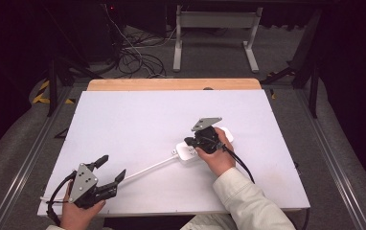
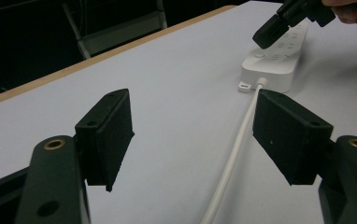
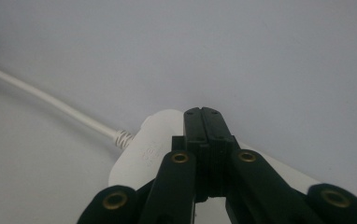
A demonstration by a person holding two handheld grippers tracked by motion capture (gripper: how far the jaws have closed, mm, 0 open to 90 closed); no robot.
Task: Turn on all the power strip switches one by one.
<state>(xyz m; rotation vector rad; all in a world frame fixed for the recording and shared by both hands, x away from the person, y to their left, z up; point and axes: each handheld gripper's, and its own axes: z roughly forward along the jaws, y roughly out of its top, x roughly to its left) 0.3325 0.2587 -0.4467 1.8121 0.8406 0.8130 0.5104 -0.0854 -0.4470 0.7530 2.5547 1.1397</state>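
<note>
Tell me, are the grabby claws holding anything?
No. The left gripper is open above the white cable, its fingers either side but apart from it. The right gripper is shut with nothing between, tip over the power strip.

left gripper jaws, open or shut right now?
Open. In the left gripper view the black left gripper has its jaws spread wide, bare white table between them; the white cable of the white power strip runs near one jaw, ungripped.

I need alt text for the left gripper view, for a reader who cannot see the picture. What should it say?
The left gripper holds its two black jaws wide open above a white table, with a white cable running between them to a white power strip. At the top right, the right gripper, shut, points down at the strip.
</note>
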